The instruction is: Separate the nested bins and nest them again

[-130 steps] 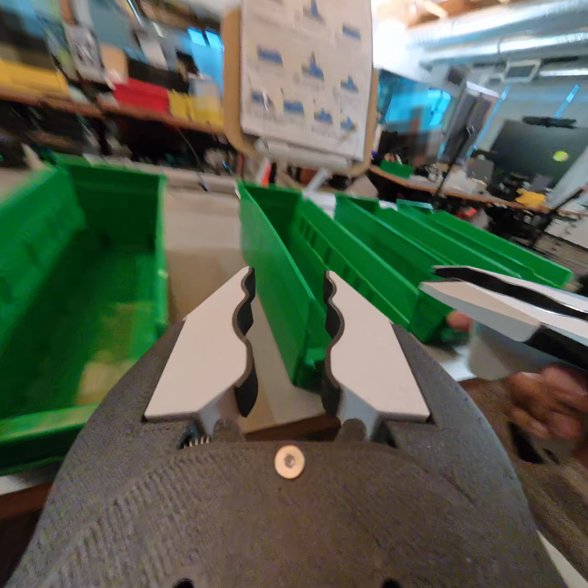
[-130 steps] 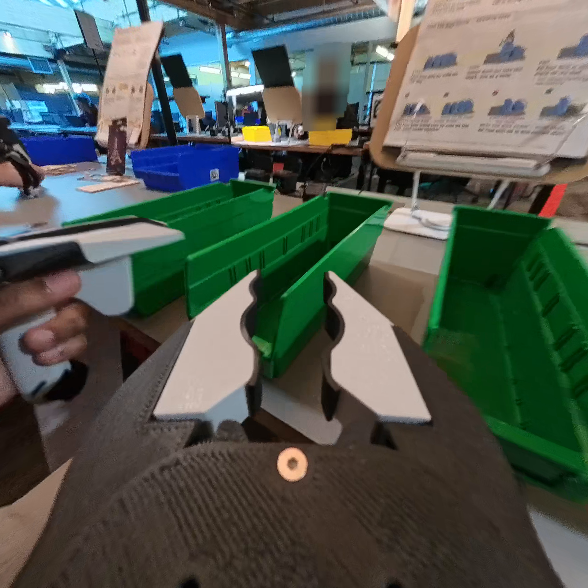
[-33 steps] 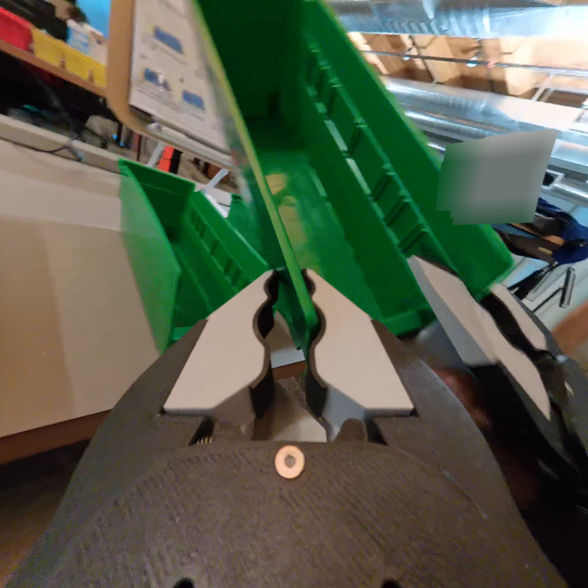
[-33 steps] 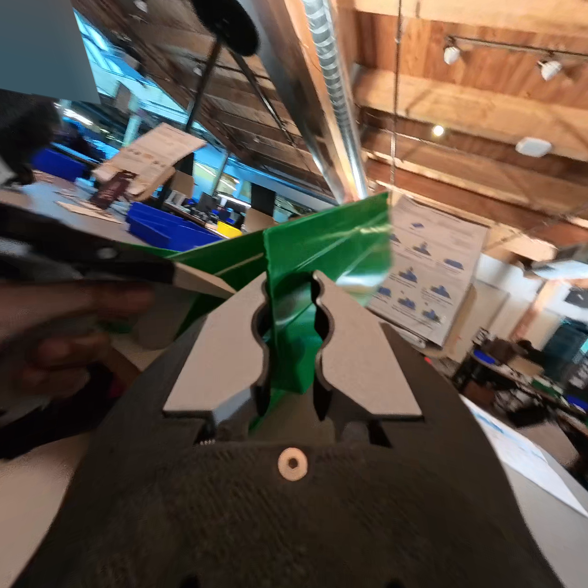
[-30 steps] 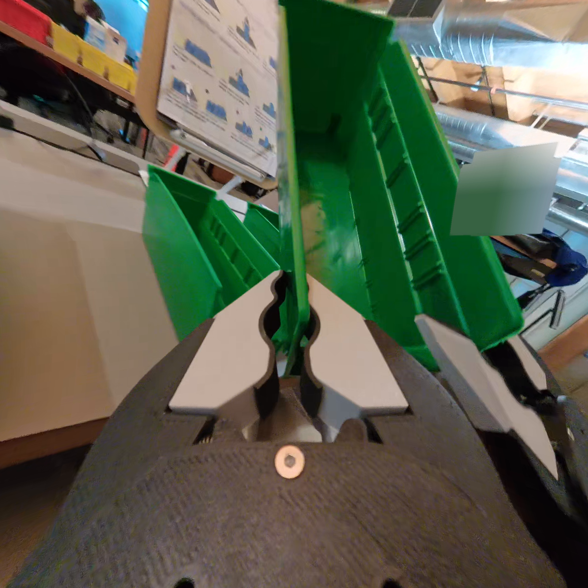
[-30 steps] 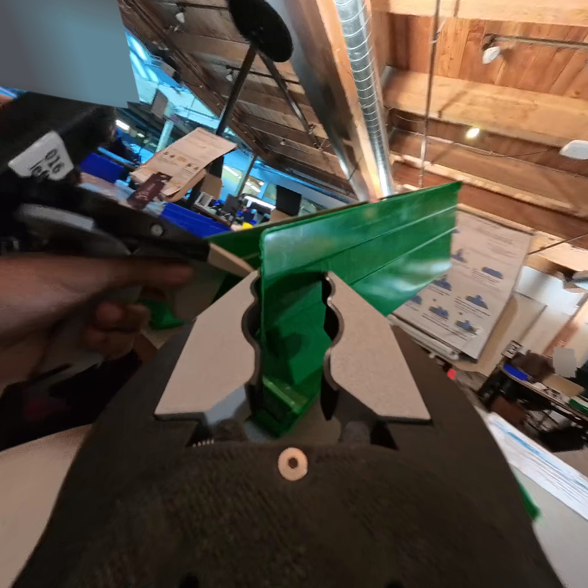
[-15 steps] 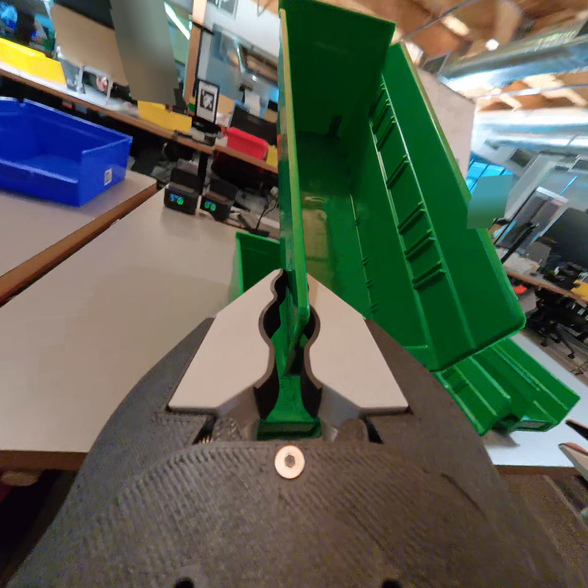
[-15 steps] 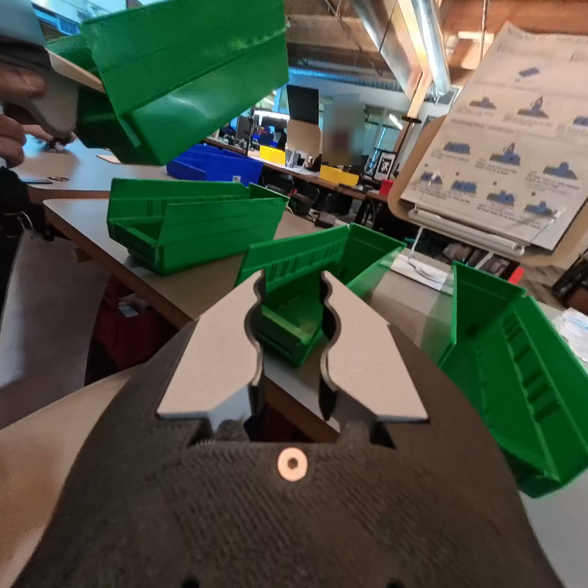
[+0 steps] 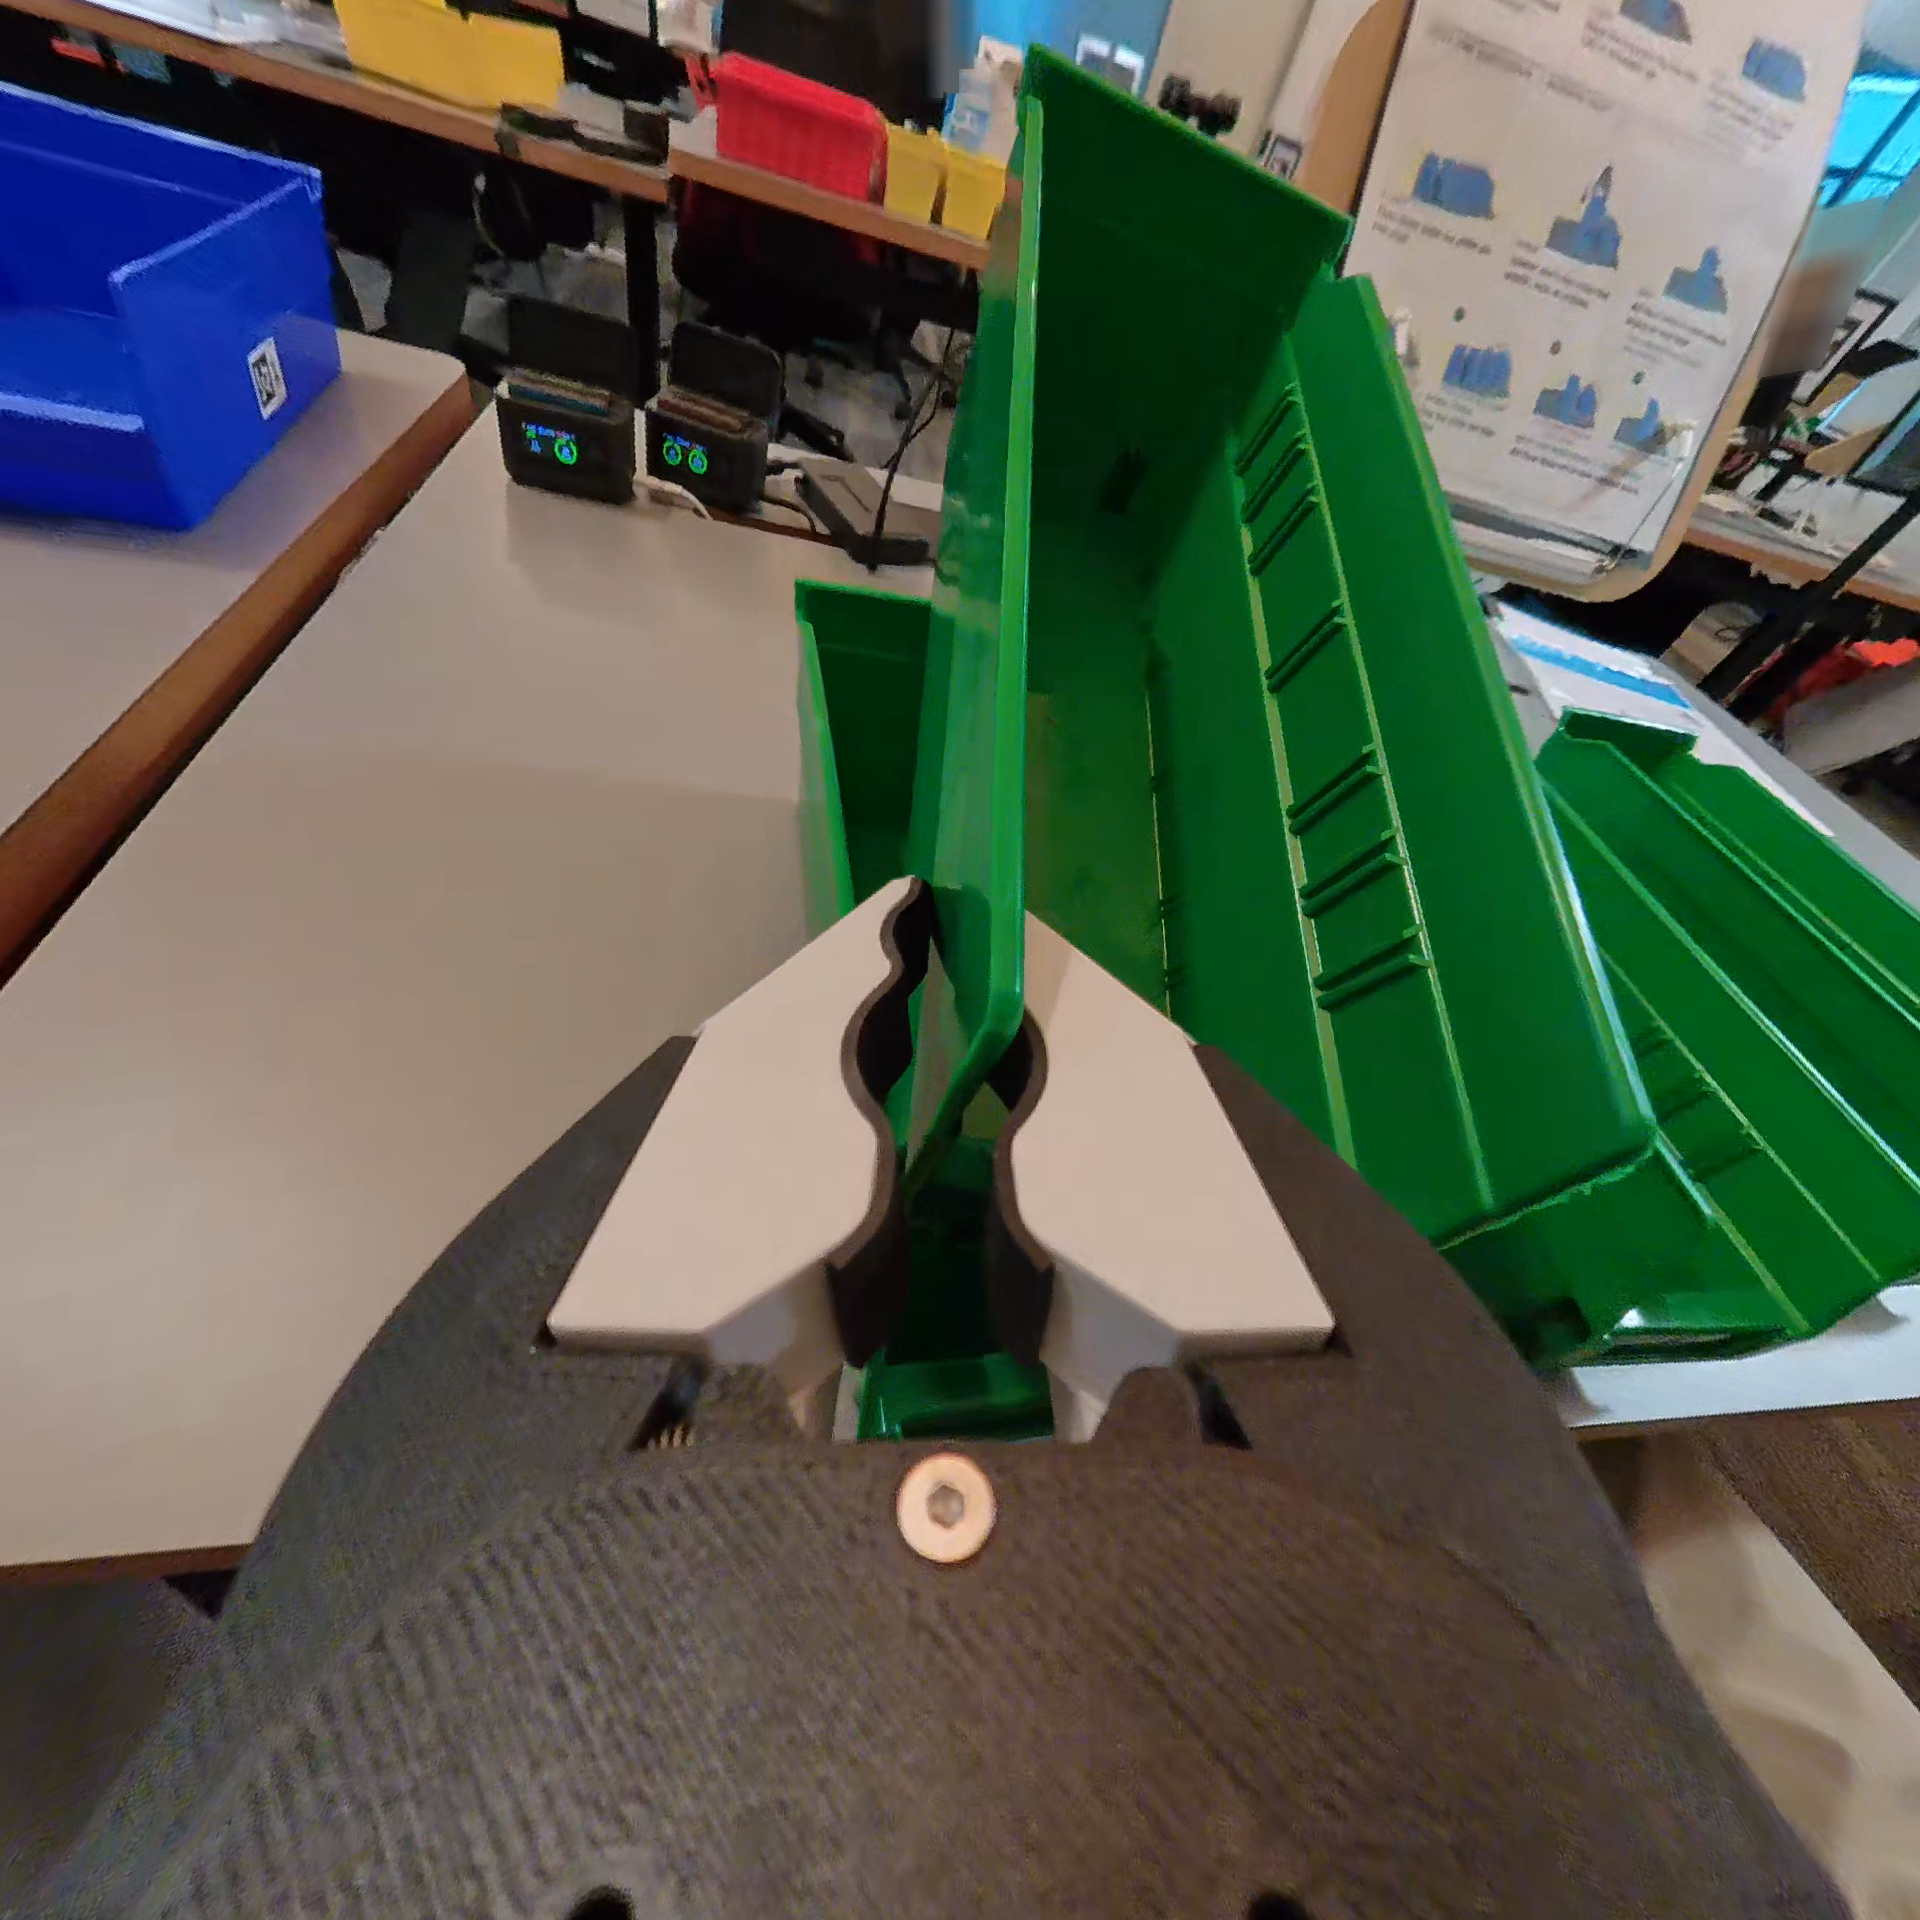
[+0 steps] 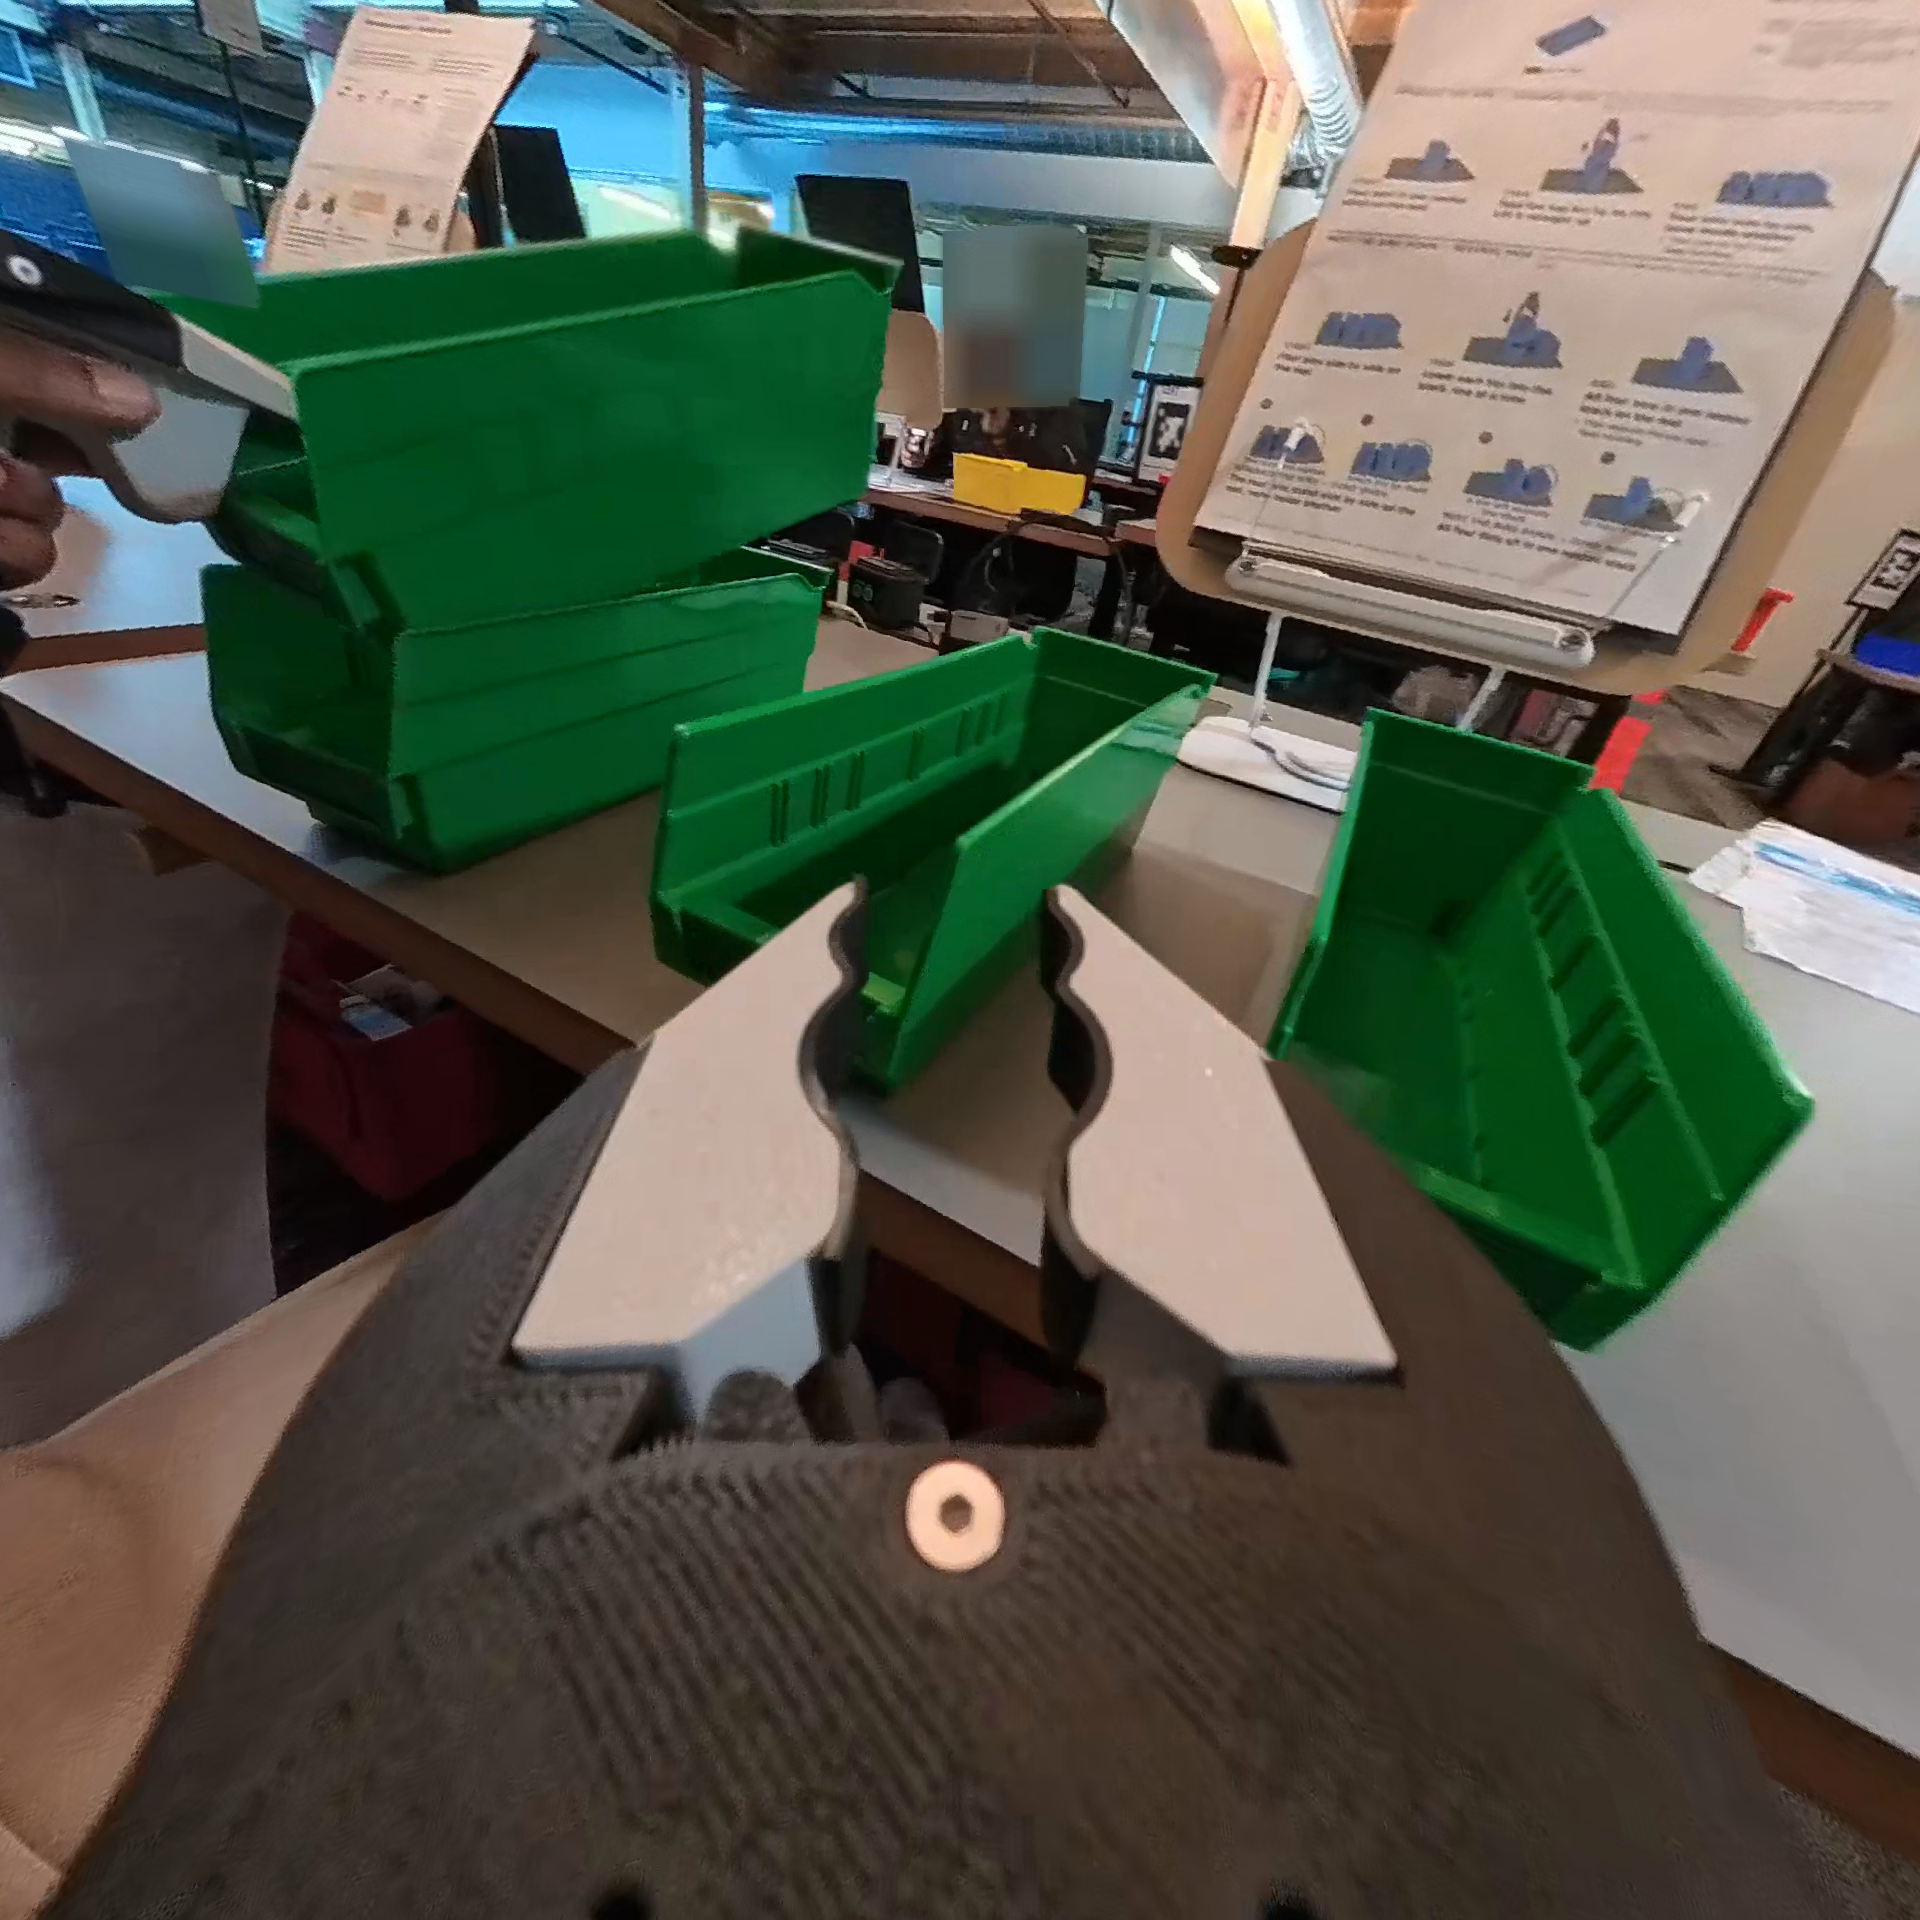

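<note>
My left gripper [image 9: 966,935] is shut on the side wall of a green bin [image 9: 1195,727] and holds it tilted over the stack of nested green bins [image 9: 1766,1039]. In the right wrist view the held bin [image 10: 582,416] hangs just above that stack [image 10: 520,727] at the table's left end, with the left gripper [image 10: 260,405] at its near corner. My right gripper [image 10: 951,914] is open and empty, above the table's front edge. Just beyond it a single green bin [image 10: 914,810] lies on the table. Another single green bin [image 10: 1507,1039] lies to the right.
An instruction board on a stand [image 10: 1558,312] stands behind the bins. Papers [image 10: 1849,914] lie at the far right. A blue bin [image 9: 156,364] sits on the neighbouring table to the left. Two small black devices [image 9: 634,426] sit at the table's back edge.
Both grippers lifted the bin together; the right gripper let go and drew back. The left gripper swung the bin left and lowered it towards the stack.
</note>
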Motion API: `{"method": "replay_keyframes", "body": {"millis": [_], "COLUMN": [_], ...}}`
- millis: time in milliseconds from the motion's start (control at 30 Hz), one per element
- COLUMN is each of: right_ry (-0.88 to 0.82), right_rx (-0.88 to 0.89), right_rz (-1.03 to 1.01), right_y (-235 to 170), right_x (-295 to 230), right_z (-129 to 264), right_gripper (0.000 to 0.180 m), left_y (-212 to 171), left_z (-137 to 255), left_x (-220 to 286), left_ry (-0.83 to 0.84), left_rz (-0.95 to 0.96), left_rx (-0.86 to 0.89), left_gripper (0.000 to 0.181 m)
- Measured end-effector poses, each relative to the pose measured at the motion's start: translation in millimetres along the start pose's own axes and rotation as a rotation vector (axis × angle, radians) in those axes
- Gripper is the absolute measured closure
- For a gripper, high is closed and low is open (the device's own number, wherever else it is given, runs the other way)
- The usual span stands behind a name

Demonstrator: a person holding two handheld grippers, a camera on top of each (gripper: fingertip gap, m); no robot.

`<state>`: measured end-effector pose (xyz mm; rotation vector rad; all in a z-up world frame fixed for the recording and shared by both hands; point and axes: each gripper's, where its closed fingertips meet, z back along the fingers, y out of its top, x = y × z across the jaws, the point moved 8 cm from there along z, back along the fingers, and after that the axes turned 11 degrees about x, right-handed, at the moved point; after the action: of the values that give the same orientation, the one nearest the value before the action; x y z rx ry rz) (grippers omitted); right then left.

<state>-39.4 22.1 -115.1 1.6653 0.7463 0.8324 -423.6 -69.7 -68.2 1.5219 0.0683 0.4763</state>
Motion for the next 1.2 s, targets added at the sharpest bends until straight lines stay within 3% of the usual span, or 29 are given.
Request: {"method": "replay_keyframes", "body": {"millis": [1200], "right_ry": [0.028], "right_rx": [-0.028], "right_rz": [-0.025], "right_y": [-5.8], "right_x": [0.5], "right_z": [-4.8], "right_gripper": [0.149], "left_y": [-21.8], "left_z": [-0.1], "left_x": [-17.0], "left_ry": [0.066], "left_rz": [0.112], "left_rx": [-0.126], "left_gripper": [0.177]}}
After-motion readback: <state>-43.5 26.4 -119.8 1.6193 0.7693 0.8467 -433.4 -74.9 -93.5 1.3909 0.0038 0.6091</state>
